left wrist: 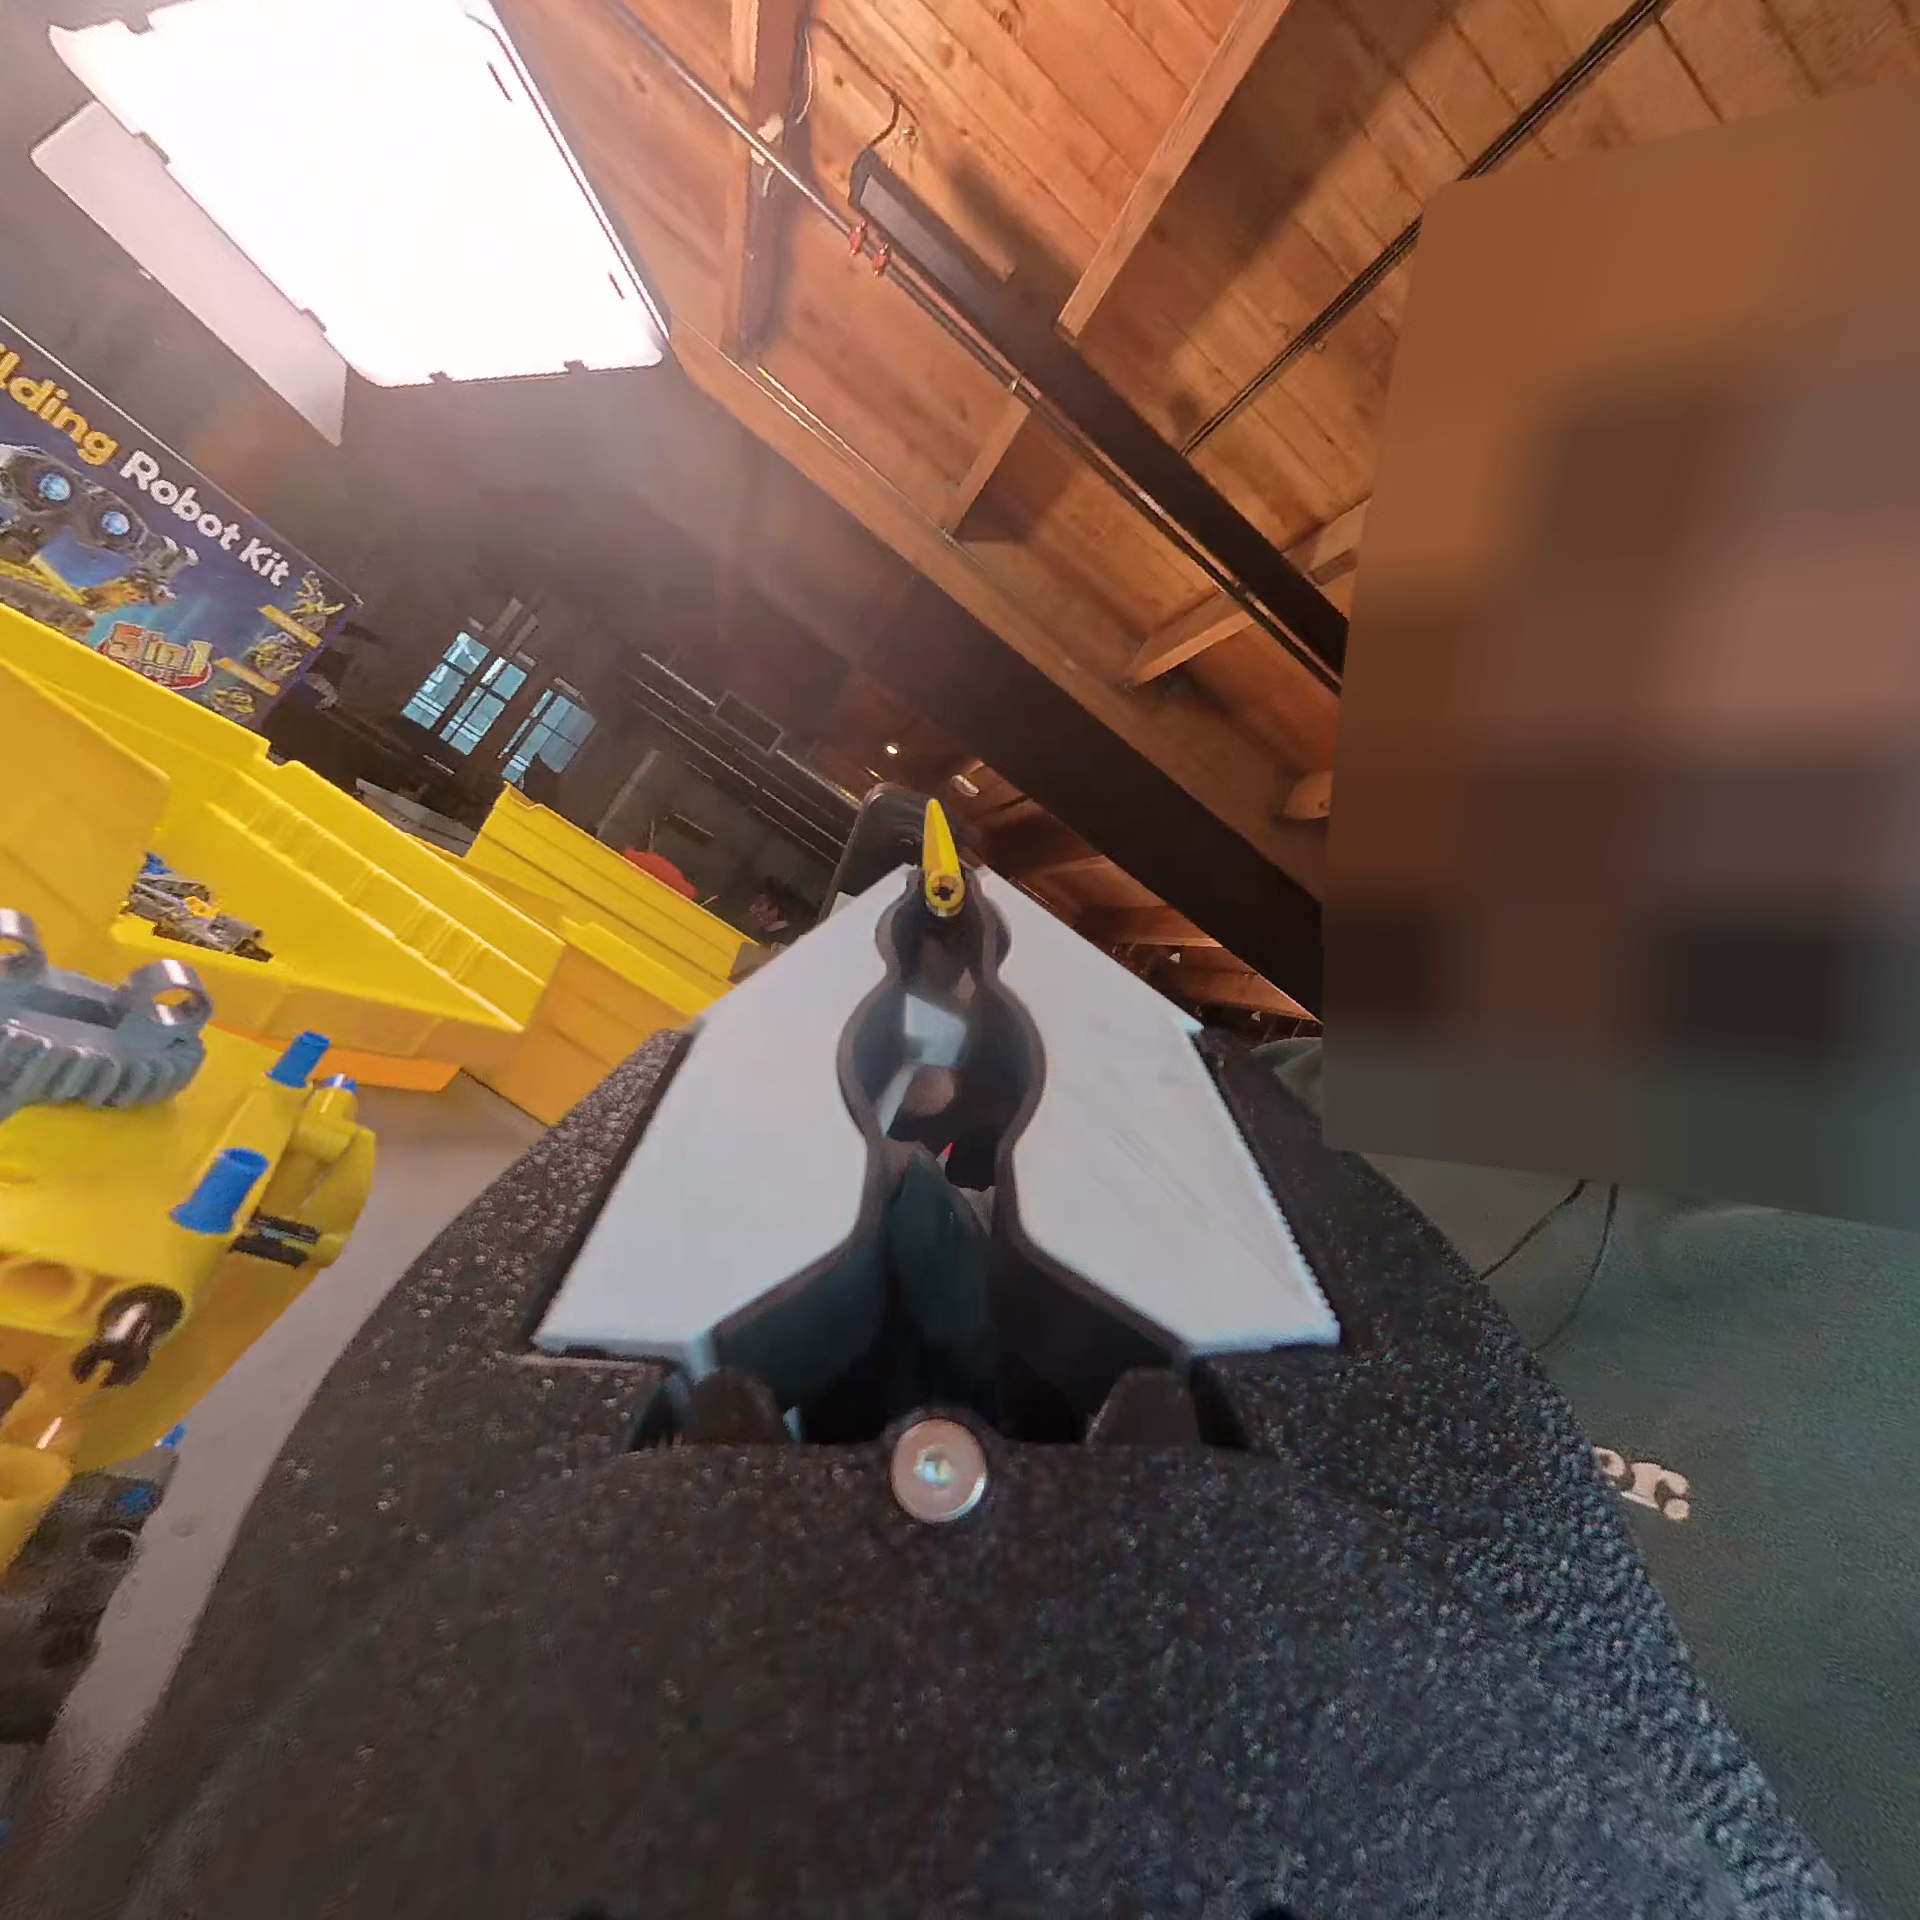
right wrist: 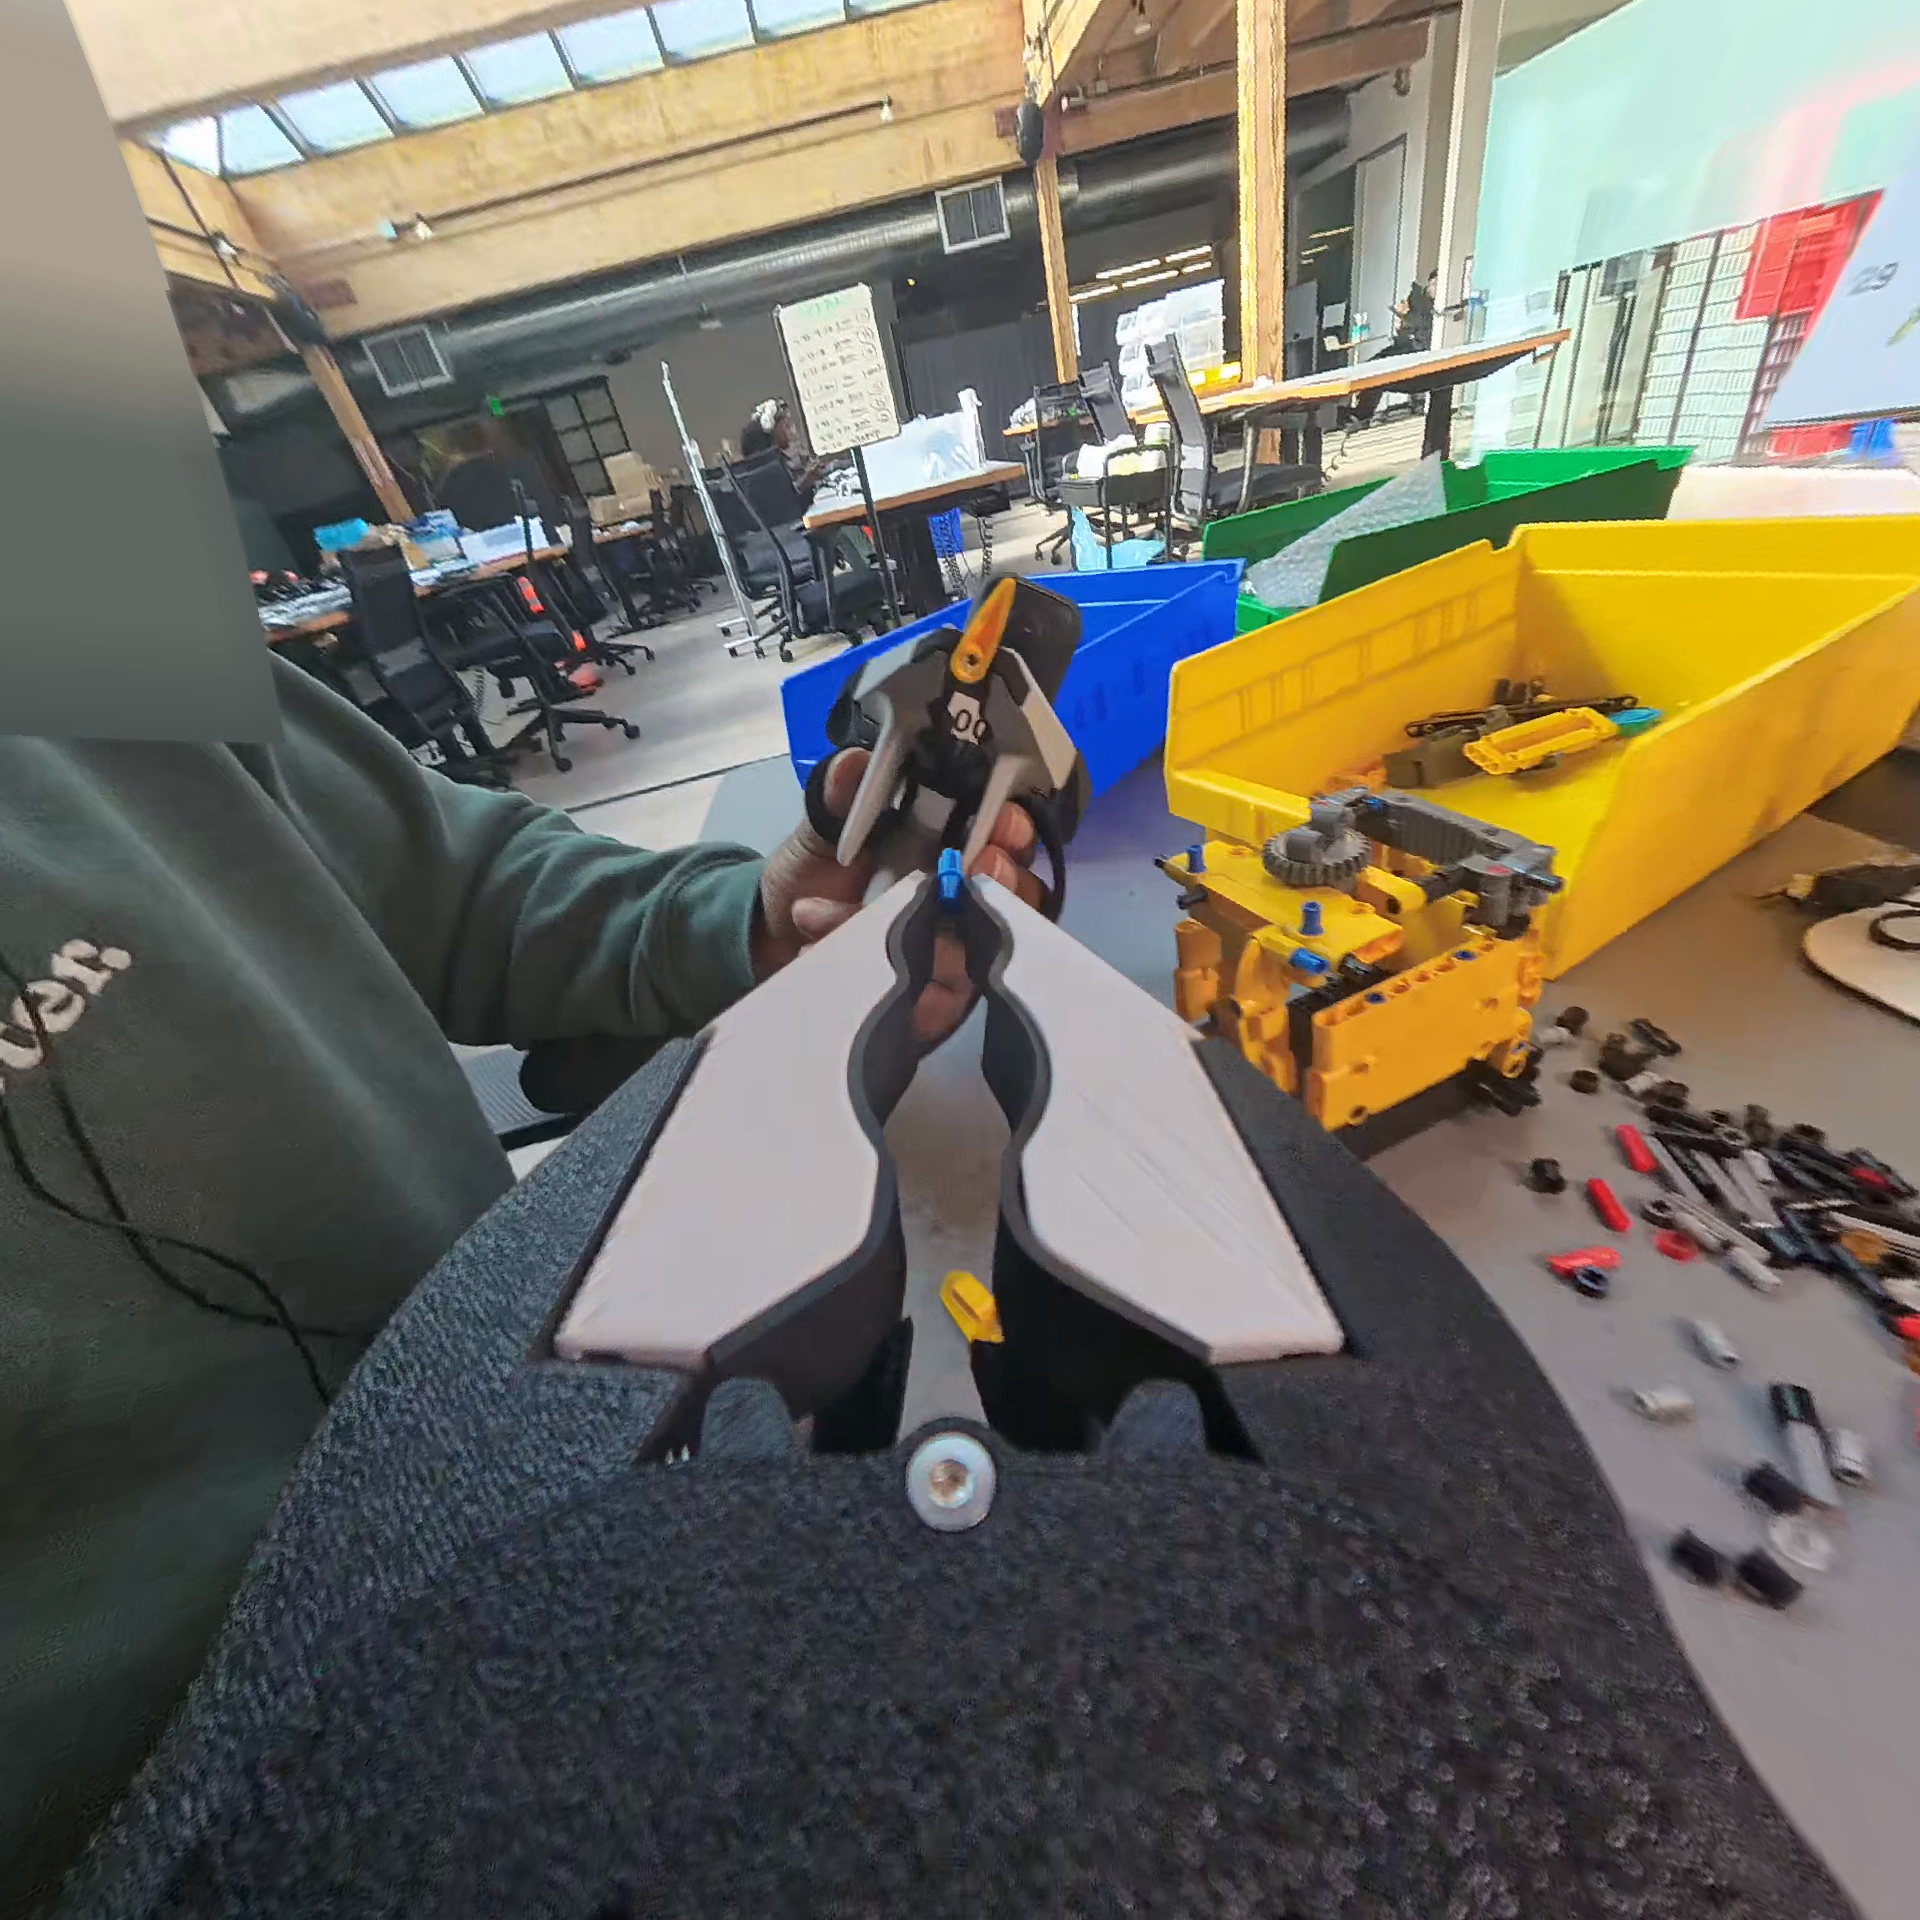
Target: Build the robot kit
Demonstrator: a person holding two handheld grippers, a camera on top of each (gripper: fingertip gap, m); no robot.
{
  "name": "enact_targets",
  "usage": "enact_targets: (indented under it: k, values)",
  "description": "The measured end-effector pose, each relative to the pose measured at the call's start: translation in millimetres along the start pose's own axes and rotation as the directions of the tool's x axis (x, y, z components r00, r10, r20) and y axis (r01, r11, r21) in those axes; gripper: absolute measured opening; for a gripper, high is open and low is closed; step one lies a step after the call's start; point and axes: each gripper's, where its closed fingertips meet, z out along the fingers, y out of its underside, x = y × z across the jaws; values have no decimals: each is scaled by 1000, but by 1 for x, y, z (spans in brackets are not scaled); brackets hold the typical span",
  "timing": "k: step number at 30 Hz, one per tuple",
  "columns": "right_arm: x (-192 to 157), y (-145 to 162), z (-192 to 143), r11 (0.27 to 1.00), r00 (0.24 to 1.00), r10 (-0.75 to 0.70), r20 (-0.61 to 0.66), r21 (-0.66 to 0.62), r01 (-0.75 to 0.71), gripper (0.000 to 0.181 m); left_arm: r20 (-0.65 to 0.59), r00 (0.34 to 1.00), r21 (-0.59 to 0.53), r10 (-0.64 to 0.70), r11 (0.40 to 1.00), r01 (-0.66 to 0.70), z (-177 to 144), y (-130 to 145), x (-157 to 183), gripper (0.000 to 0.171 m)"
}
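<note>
Left gripper (left wrist: 943,896), tilted upward toward a wooden ceiling (left wrist: 1039,208), its grey fingers (left wrist: 769,1122) closed at the tips on a small yellow pointed piece (left wrist: 943,868). At lower left stood a yellow brick-built model (left wrist: 156,1226) bearing a grey gear (left wrist: 73,1065) and blue pins (left wrist: 223,1184). Behind it lay yellow bins (left wrist: 343,914) and a kit box (left wrist: 145,561). A bright light panel (left wrist: 364,197) hung above; a green sleeve (left wrist: 1714,1403) appeared at right.

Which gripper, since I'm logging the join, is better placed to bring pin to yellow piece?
Likely right: right gripper, shut on the pin, sits just below left gripper holding the yellow piece.
</note>
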Motion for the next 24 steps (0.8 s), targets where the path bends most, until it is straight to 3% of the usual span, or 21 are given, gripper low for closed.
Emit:
enact_targets:
  k: [5, 11, 24]
  values:
    - [-12, -15, 17, 996, 997, 73, -2, 41, -73, 3, -53, 998, 43, -23, 999, 26, -2, -6, 2, 6]
    - [-6, -9, 17, 994, 994, 106, -23, 41, -105, 3, -63, 998, 44, -28, 999, 31, -3, -5, 0, 6]
    - [-2, -17, 15, 991, 995, 92, -41, 100, -88, 3, -44, 999, -56, -18, 998, 16, 6, 17, -4, 5]
